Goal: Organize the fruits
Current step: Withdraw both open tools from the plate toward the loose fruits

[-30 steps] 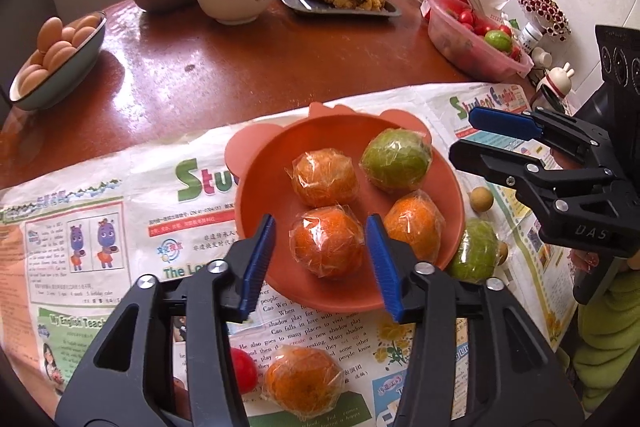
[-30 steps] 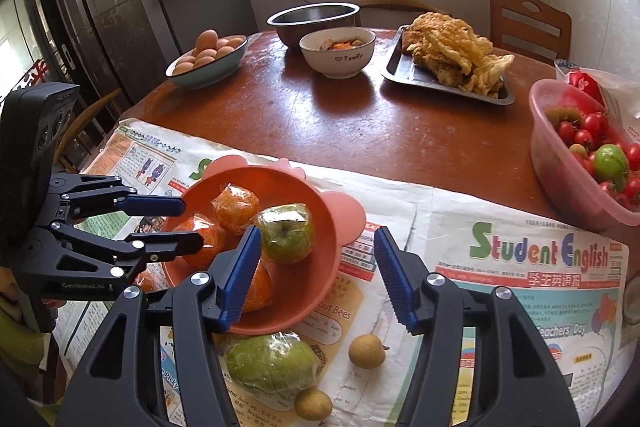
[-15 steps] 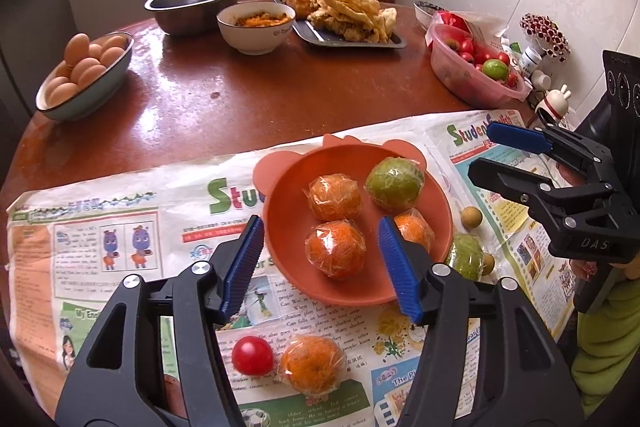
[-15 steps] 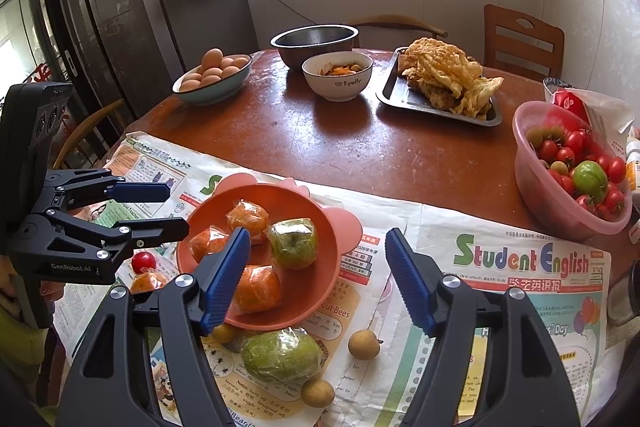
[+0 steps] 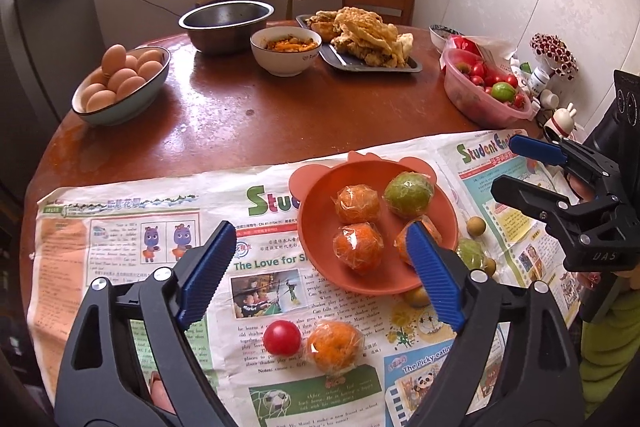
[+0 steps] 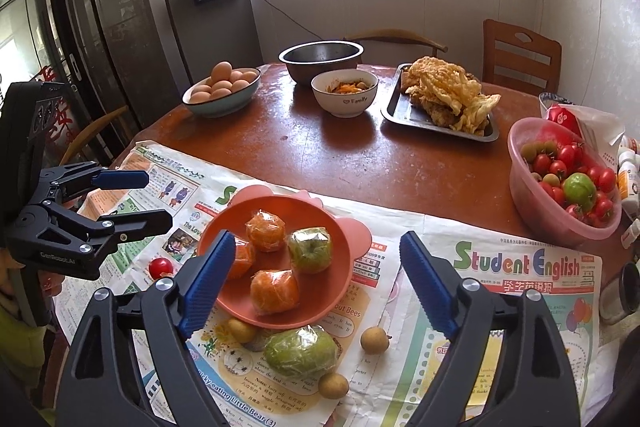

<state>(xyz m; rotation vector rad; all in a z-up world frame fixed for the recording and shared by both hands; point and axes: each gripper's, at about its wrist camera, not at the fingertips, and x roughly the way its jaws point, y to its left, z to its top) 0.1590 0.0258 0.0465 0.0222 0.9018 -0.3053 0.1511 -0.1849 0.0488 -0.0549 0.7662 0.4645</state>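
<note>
My left tongs point(image 5: 320, 267) and right tongs point(image 6: 316, 279), jaws just opened and empty, hovered near the counter's front edge, where loose wrapped fruit point(image 6: 301, 351) could slip or roll away.

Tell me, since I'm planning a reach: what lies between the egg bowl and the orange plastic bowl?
Bare brown tabletop, then newspaper; nothing stands between the egg bowl and orange plastic bowl. Both wrist views show this.

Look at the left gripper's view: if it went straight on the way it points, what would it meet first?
Probably the newspaper just beside the orange bowl; the left gripper is open with nothing between its fingers. Depth is uncertain, so it might clip the bowl's rim instead.
</note>
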